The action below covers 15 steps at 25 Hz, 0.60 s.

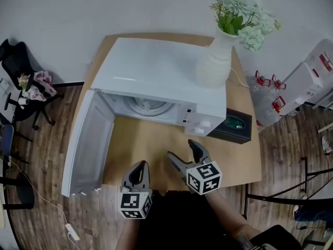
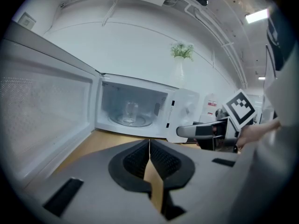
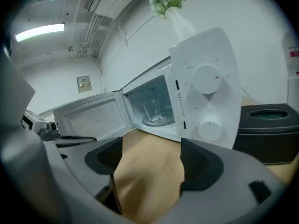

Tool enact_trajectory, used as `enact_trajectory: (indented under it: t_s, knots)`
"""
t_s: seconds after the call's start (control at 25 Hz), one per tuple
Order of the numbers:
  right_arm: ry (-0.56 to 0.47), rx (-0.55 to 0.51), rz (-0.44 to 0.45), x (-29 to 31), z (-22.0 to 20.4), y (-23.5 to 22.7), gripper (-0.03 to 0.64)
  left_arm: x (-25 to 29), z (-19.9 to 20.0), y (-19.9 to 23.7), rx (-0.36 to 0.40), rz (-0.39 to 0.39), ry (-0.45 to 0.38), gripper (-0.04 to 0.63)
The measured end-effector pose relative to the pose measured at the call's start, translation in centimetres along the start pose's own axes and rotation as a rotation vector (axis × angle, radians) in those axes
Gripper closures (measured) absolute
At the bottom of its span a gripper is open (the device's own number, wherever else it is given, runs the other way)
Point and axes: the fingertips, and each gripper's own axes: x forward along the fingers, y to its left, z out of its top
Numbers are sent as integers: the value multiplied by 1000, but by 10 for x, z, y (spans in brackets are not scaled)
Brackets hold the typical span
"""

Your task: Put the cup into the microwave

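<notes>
Since the glass cup [image 3: 151, 110] is standing upright on the turntable [image 3: 158, 122] inside the microwave [image 1: 156, 72], the placing itself is looking done, and the step in hand is reading as the finish, with the door [image 1: 86, 139] hanging wide open to the left. The left gripper [image 1: 139, 166] is hovering over the wooden table [image 1: 130, 139] with its jaws pressed together on nothing, while the right gripper [image 1: 182, 149] is hovering beside it with its jaws spread wide, likewise gripping nothing. The next move is probably calling for a push on the door's outer edge to swing it shut, gently enough not to jar the vase [image 1: 216, 61] on top. The head view is hiding the cup under the microwave's roof and showing only the turntable's front rim, whereas both gripper views are looking straight into the cavity and showing the cup plainly
</notes>
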Motion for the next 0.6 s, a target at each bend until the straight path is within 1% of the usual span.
enact_trajectory:
  t_s: [0.08,0.12,0.16,0.2,0.24,0.48,0.52,0.6]
  knots:
    - [-3,23,-21,-12,0,-8,246,6,2,-7,10,-23,2,589]
    - [-8,33,-39,-18,0,-13,269,9,3,-11,15,-36,2,590]
    - [-17,41,-63,-24,2,-19,325,12,5,-15,19,-49,1,589]
    - [-31,48,-88,-29,5,-25,422,14,7,-19,24,-63,-1,589]
    - [-46,54,-106,-35,8,-29,477,16,10,-22,27,-75,-4,589]
    - [-113,77,-159,-62,28,-49,470,28,21,-39,50,-135,-4,591]
    - [-123,86,-170,-67,30,-54,481,31,24,-41,53,-142,-4,591]
    - [-145,107,-190,-76,36,-64,521,35,30,-47,60,-162,-10,589]
